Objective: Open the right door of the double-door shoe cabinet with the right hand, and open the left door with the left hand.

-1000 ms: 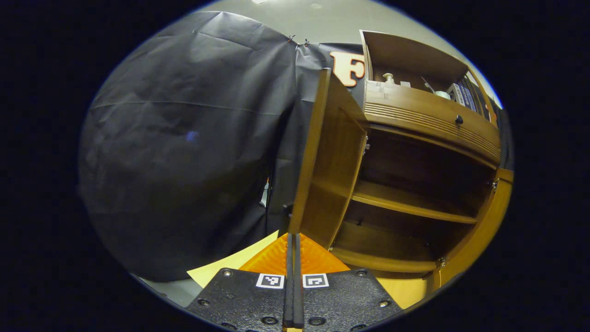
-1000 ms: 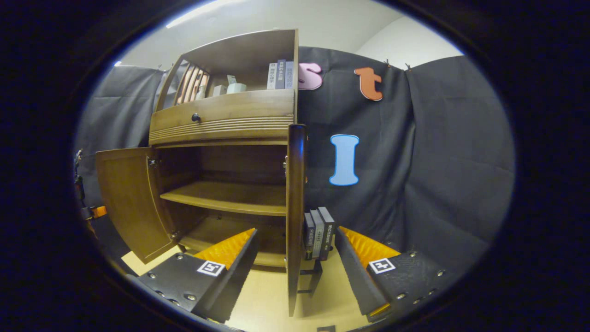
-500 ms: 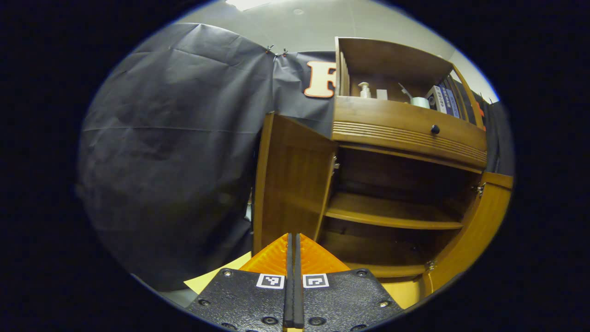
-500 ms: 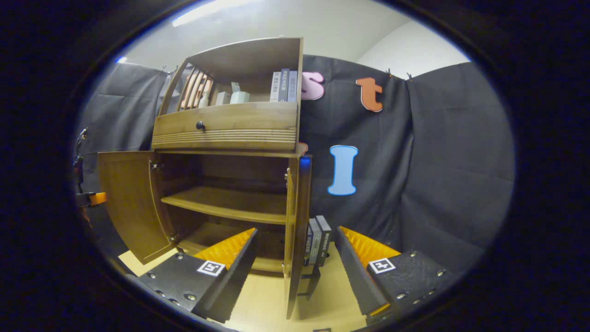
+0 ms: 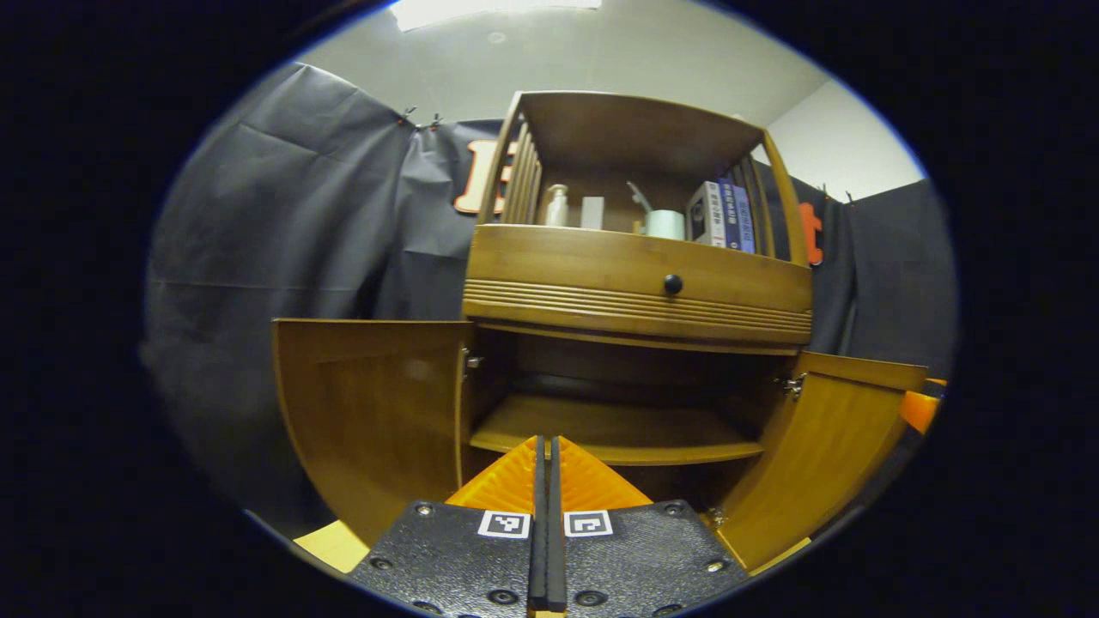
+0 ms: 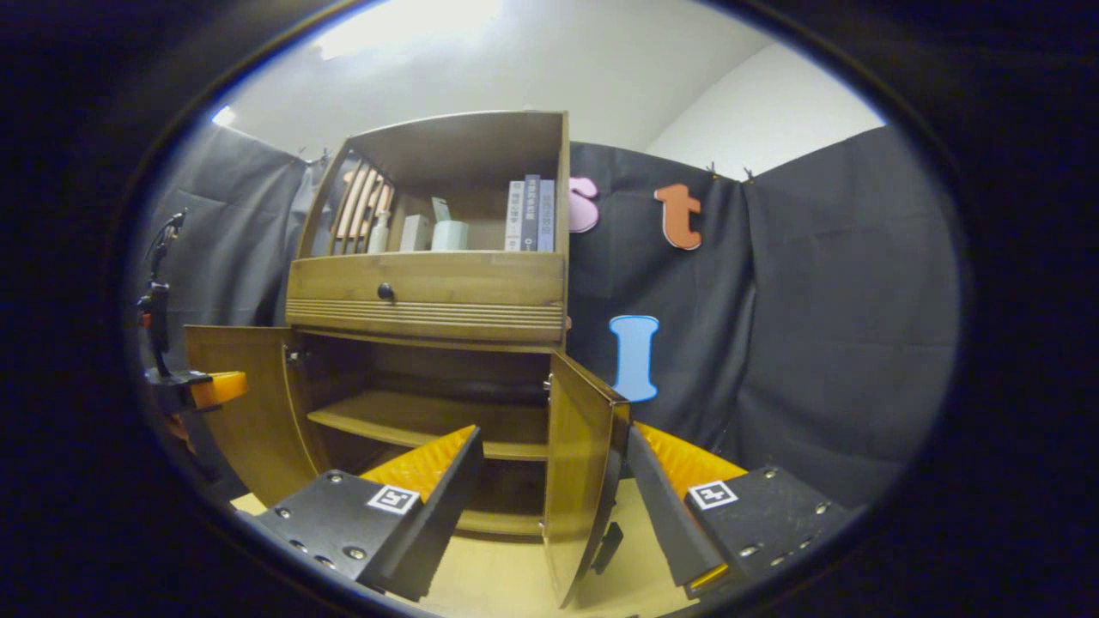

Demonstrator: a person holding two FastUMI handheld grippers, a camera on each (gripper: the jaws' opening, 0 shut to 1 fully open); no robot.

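both doors of the shoe cabinet (image 5: 637, 283) stood open, so the task looked all but done. on the left, the left door (image 5: 378, 412) was swung wide, its inner face turned toward the left gripper view, hinged at the cabinet's left edge. the left gripper (image 5: 546, 515) was clenched, its fingers pressed together with nothing between them, near and apart from the door, aimed at the middle of the opening. in the centre, the inner shelf (image 5: 614, 433) lay bare under the drawer front with its dark knob (image 5: 673, 283), and small bottles, a cup and books sat on the open top shelf. on the right, the right door (image 6: 579, 481) hung open, angled out toward the near side. the right gripper (image 6: 549, 489) was released, its jaws spread wide to either side of that door's free edge; whether either finger touched it could not be told. what seemed left, at most, was drawing both grippers clear.
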